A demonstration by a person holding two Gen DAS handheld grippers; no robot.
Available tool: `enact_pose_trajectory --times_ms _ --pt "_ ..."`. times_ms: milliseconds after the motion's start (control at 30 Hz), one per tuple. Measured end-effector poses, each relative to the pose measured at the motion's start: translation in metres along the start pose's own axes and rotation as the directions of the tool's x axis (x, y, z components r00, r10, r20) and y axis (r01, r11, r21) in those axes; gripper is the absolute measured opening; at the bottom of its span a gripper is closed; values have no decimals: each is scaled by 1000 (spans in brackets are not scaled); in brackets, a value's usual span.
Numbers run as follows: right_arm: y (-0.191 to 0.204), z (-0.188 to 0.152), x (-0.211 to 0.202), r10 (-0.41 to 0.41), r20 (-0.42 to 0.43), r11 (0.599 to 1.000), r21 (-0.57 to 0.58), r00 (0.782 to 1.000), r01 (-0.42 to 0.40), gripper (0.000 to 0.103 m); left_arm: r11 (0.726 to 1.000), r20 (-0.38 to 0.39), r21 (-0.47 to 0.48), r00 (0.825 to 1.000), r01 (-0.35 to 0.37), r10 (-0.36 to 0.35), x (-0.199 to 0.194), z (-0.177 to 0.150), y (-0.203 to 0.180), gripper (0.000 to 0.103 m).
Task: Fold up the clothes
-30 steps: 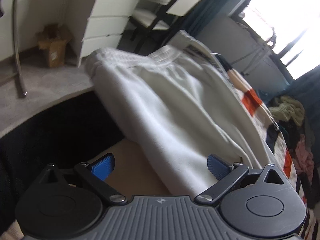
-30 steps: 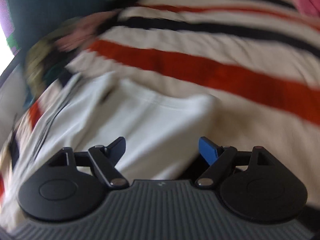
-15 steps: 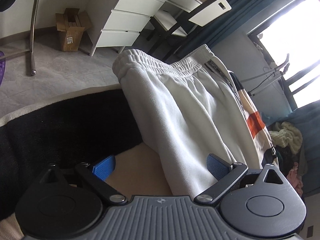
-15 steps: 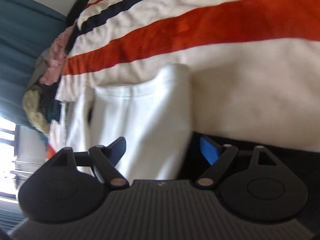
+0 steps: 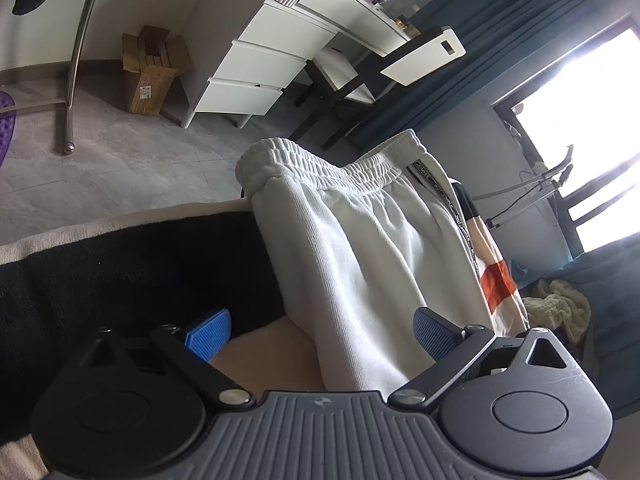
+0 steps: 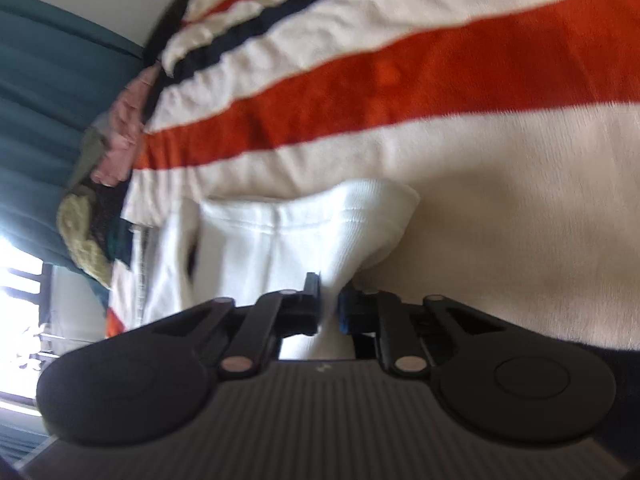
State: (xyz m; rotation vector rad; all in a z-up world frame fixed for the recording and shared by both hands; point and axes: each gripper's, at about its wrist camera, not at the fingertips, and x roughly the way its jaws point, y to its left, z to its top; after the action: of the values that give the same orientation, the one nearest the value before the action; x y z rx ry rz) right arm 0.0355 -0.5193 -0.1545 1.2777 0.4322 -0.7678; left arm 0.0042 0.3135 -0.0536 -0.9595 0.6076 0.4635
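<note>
my right gripper (image 6: pixel 329 308) has just pinched shut on the hem end of the white sweatpants (image 5: pixel 360 264), which lie on the striped blanket (image 6: pixel 440 64). my left gripper (image 5: pixel 320 330) stays wide, straddling the leg ungripped. one end secured; fold can start.

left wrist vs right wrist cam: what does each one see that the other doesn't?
Only the left wrist view: the pants' elastic waistband, the white drawer unit, a cardboard box, a chair, and the left gripper open.

Only the right wrist view: the broad orange stripe of the striped blanket, and the right gripper shut on the pants' hem end.

Both: the white pants, teal curtains, a bright window.
</note>
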Motion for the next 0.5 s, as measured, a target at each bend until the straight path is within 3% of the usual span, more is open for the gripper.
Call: enact_pose_trajectory --times_ms 200,500 --pt "0 14 -17 119 23 993 5 993 -119 8 996 -9 -90 999 30 -31 -8 4 16 99" --pt "-1 24 -17 140 -15 990 29 990 -139 8 973 -25 -217 996 74 -81 -2 8 43 94"
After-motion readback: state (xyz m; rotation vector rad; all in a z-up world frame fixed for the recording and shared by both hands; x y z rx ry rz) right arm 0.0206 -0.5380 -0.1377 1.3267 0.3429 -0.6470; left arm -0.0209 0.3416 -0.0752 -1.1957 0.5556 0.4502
